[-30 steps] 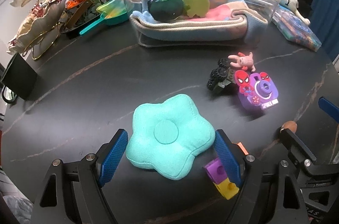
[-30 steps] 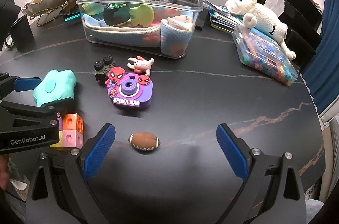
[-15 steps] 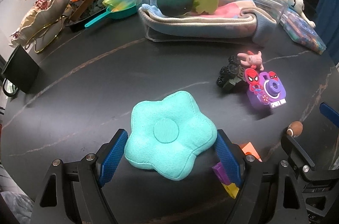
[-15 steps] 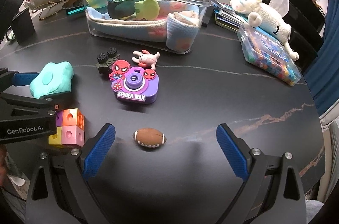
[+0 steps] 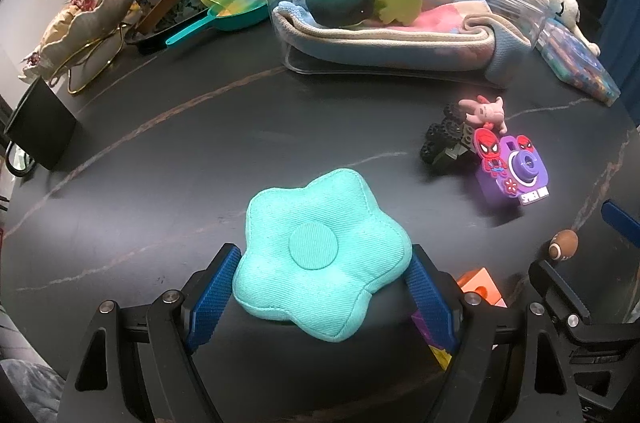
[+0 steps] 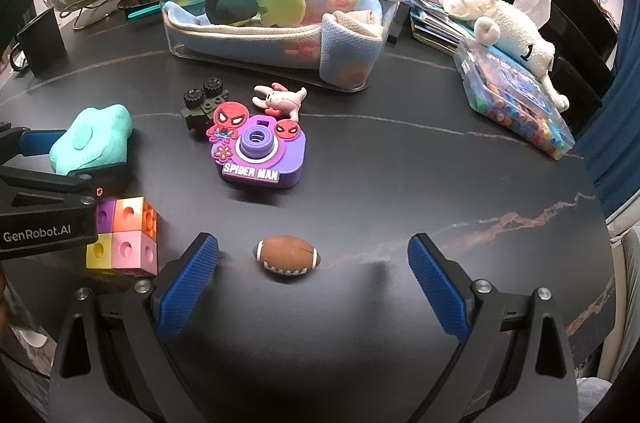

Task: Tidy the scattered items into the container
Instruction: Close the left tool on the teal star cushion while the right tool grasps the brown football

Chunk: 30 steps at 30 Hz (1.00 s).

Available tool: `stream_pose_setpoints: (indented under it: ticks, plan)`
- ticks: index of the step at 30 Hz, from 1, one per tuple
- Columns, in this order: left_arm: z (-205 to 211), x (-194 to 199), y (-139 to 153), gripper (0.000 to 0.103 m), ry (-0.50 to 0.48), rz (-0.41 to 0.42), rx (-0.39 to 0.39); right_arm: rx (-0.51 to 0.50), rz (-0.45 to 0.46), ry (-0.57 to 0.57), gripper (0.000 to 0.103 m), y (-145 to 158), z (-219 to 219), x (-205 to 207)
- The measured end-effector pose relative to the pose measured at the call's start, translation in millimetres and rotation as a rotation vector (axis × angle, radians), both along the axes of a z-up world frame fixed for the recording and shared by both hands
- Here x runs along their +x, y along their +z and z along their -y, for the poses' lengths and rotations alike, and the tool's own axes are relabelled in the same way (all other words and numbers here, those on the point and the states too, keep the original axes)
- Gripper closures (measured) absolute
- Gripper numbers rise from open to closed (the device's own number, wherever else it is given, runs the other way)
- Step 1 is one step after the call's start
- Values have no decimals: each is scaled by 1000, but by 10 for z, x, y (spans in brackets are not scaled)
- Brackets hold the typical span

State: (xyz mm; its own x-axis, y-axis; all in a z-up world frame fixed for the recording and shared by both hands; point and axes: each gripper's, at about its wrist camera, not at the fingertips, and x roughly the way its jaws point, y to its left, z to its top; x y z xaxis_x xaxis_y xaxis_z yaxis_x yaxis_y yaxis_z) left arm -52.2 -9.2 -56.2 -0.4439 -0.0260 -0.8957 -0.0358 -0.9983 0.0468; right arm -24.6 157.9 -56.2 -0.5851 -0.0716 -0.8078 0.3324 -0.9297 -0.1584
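Left wrist view: your left gripper [image 5: 322, 293] hugs the soft teal flower-shaped cushion [image 5: 320, 259], pads on both sides. It looks light and squishy, so squeeze its middle. Your right gripper [image 6: 312, 283] gapes wide.

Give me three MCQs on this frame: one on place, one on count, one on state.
1. Where is the toy football?
A. In the clear container
B. On the table between the open right tongs
C. On top of the purple camera

2. How many Spider-Man heads are on the purple toy camera?
A. Two
B. Four
C. None

3. What state are the left tongs in?
A. Wide open over bare table
B. Shut on the football
C. Closed against both sides of the teal flower cushion

Answers: 1 B, the ball lies on the dark table just ahead of the right tongs. 2 A, one large and one small. 3 C, both blue pads touch the cushion's edges.
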Motion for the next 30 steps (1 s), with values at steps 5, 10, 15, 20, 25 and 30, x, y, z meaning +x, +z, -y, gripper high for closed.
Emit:
stream_pose_setpoints:
  ticks: [5, 10, 15, 20, 25, 30]
  plan:
    - [9, -5, 0, 23, 2, 1, 3, -2, 3, -2, 9, -3, -7, -16]
    - [8, -15, -5, 24, 0, -2, -1, -2, 14, -7, 15, -22, -18, -27]
    - [3, -15, -5, 24, 0, -2, -1, -11, 24, -9, 21, -29, -36, -36]
    - [-2, -1, -4, 26, 0, -3, -2, -35, 31, -9, 36, -20, -59, -33]
    - [-11, -5, 2, 28, -1, -4, 2, -66, 44, 11, 57, -10, -52, -27]
    - [-37, 10, 16, 31, -8, -8, -2, -69, 42, 25, 73, -5, -22, -2]
